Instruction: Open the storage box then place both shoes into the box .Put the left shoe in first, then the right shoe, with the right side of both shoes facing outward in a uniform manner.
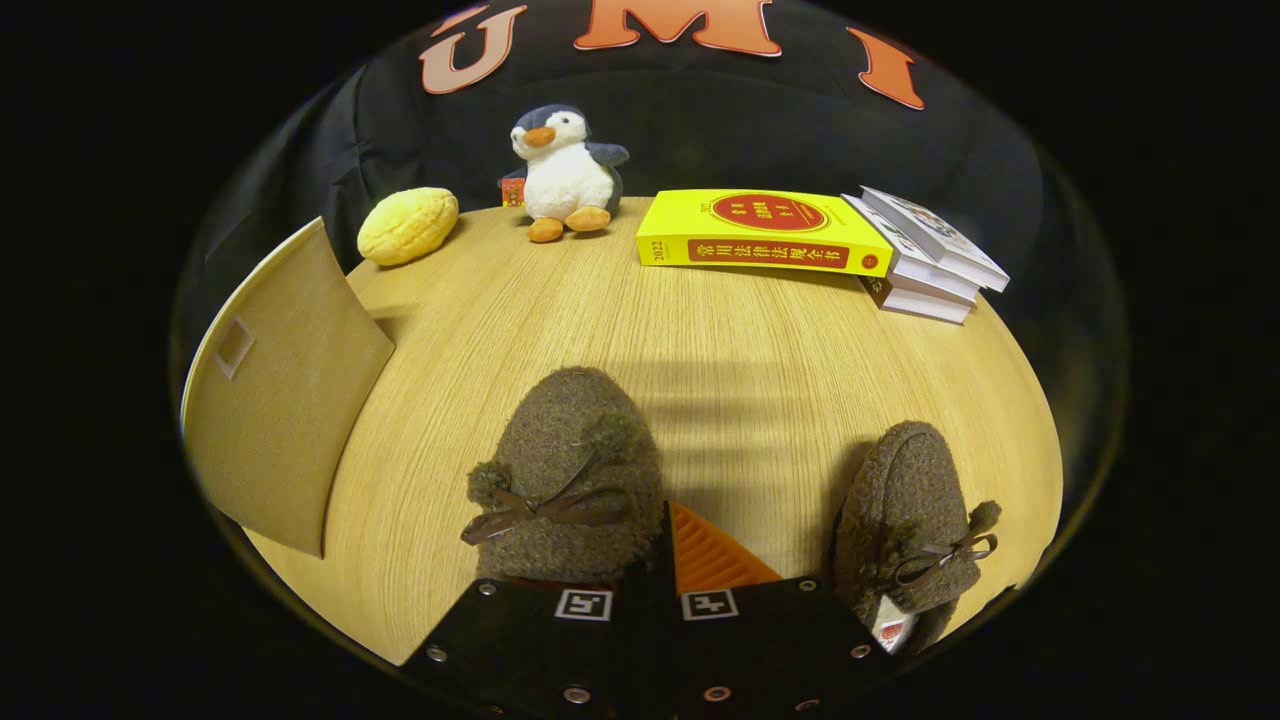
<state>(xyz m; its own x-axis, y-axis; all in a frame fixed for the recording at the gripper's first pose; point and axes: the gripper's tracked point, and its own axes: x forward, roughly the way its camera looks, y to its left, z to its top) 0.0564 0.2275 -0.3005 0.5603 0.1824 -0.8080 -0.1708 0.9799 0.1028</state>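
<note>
The claw (655, 560) is low over the table (700, 360), right by the two fuzzy brown shoes. One shoe (565, 480) sits just ahead of the fingers, a bit to the left, and its back end is tucked under the claw's body. One finger (715, 550) pokes up beside that shoe. The other finger is hidden, so I cannot tell if the claw is apart, together, or pinching the shoe. The second shoe (915, 530) lies off to the right, well apart from the first, tipped a little on its side.

The storage box (280, 400) stands to the left of the shoes — I see a flat tan side of it, and I cannot tell if it is open.

It looks like the step in hand is getting hold of the first shoe. Next, the claw would need a firm pinch on it, then a lift and a swing left toward the box.

The table is pale wood with fine lines. At its far end sit a toy penguin (565, 165), a yellow bun-like toy (408, 226), a fat yellow book (760, 230) and a small stack of books (930, 260) — with a dark cloth wall behind.
</note>
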